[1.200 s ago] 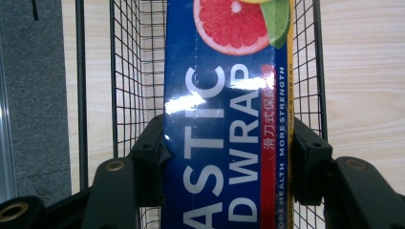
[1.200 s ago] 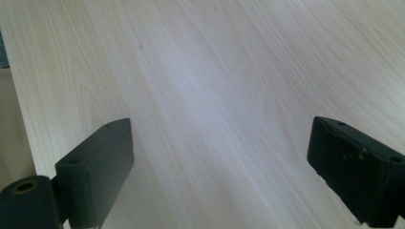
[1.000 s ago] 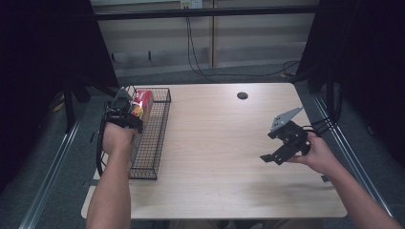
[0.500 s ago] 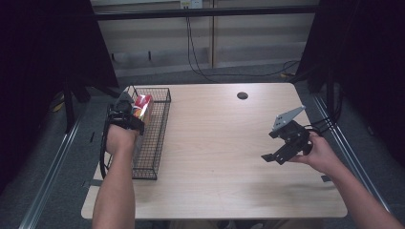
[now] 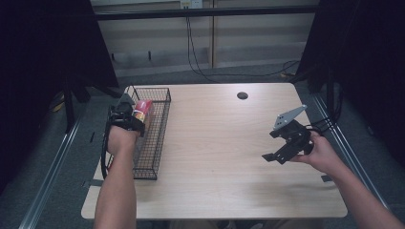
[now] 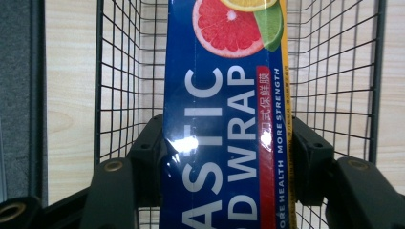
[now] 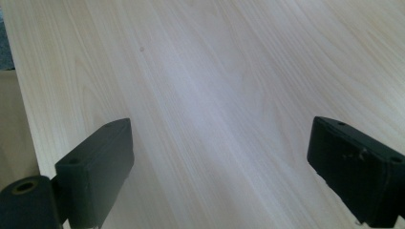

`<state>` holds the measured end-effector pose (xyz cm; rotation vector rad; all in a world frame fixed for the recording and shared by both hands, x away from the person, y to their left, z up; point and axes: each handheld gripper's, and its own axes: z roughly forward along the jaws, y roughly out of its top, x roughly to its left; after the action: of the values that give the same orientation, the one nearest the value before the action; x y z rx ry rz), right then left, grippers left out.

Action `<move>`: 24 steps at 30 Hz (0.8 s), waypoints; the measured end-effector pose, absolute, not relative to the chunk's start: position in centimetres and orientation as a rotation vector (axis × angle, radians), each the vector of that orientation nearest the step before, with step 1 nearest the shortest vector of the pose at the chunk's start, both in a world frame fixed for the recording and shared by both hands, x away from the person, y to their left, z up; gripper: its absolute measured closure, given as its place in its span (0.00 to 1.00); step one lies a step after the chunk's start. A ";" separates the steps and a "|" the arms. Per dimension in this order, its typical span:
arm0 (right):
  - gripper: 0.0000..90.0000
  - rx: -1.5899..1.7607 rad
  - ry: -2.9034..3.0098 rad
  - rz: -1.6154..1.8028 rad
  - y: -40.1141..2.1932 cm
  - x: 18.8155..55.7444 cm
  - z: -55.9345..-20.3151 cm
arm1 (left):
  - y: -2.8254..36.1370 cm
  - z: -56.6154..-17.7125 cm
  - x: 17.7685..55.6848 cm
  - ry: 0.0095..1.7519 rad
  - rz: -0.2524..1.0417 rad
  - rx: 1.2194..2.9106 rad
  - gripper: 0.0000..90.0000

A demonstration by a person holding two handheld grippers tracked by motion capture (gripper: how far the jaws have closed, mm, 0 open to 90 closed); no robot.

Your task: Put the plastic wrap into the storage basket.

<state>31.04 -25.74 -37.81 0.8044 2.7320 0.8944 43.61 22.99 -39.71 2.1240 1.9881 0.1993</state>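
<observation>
The long blue cardboard box of plastic wrap point(image 6: 224, 124), printed with citrus slices and showing a red end from above point(image 5: 142, 110), sits pinched between the jaws of the left hand-held gripper point(image 5: 125, 116), whose black pads press on both of its long sides. The box is over the far end of the black wire basket point(image 5: 160, 129), with the basket's mesh walls rising on either side of it in the left gripper view; I can't tell whether the box touches the basket floor. The basket itself lies along the left edge of the pale wooden table point(image 5: 219, 157). Well away from the basket, near the table's right edge, the right hand-held gripper point(image 5: 279, 155) hovers over bare wood with its jaws spread wide and nothing between them.
</observation>
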 end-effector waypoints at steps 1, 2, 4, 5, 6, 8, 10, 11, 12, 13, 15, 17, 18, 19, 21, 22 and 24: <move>0.10 0.819 2.738 0.891 -25.7 31.0 -37.8 | 23.0 -39.8 43.6 1.996 0.196 2.121 0.47; 0.10 0.800 2.740 0.889 -25.8 31.1 -37.8 | 23.0 -39.8 43.7 2.001 0.189 2.122 0.47; 0.10 0.805 2.736 0.894 -25.8 31.1 -37.8 | 23.0 -39.9 43.7 2.007 0.183 2.120 0.47; 0.10 0.802 2.736 0.895 -25.8 31.1 -37.8 | 23.1 -40.0 43.7 2.006 0.191 2.122 0.47; 0.10 0.807 2.740 0.892 -25.8 31.1 -37.8 | 23.1 -40.0 43.7 2.006 0.191 2.122 0.47; 0.10 0.794 2.741 0.883 -25.7 31.2 -37.9 | 23.2 -40.1 43.8 2.009 0.177 2.128 0.47; 0.10 0.797 2.742 0.884 -25.6 31.2 -37.9 | 23.2 -40.2 43.8 2.013 0.175 2.127 0.47; 0.10 0.800 2.740 0.889 -25.5 31.2 -38.0 | 23.2 -40.3 43.8 2.018 0.164 2.126 0.47; 0.10 0.808 2.743 0.889 -25.5 31.2 -37.9 | 23.2 -40.4 43.7 2.021 0.177 2.113 0.47; 0.10 0.808 2.745 0.886 -25.5 31.2 -37.9 | 23.2 -40.4 43.7 2.021 0.177 2.113 0.47; 0.10 0.801 2.746 0.882 -25.5 31.2 -37.9 | 23.3 -40.4 43.8 2.018 0.178 2.118 0.46; 0.10 0.801 2.743 0.885 -25.5 31.1 -37.9 | 23.3 -40.4 43.7 2.019 0.180 2.106 0.46; 0.10 0.802 2.742 0.883 -25.5 31.1 -37.8 | 23.4 -40.4 43.7 2.014 0.182 2.101 0.46; 0.10 0.798 2.742 0.884 -25.5 31.1 -37.8 | 23.5 -40.4 43.6 2.009 0.180 2.099 0.44; 0.10 0.800 2.743 0.878 -25.5 31.0 -37.8 | 23.6 -40.0 43.5 2.010 0.174 2.059 0.43; 0.10 0.796 2.741 0.887 -25.4 31.0 -37.9 | 23.8 -39.7 43.5 1.996 0.196 2.073 0.40; 0.10 0.791 2.739 0.884 -25.4 31.1 -37.9 | 23.8 -39.2 43.5 2.002 0.187 2.061 0.38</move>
<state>31.07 -25.44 -37.90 0.7908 2.7388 0.8843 43.46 23.83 -39.19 2.0605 2.0018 0.1871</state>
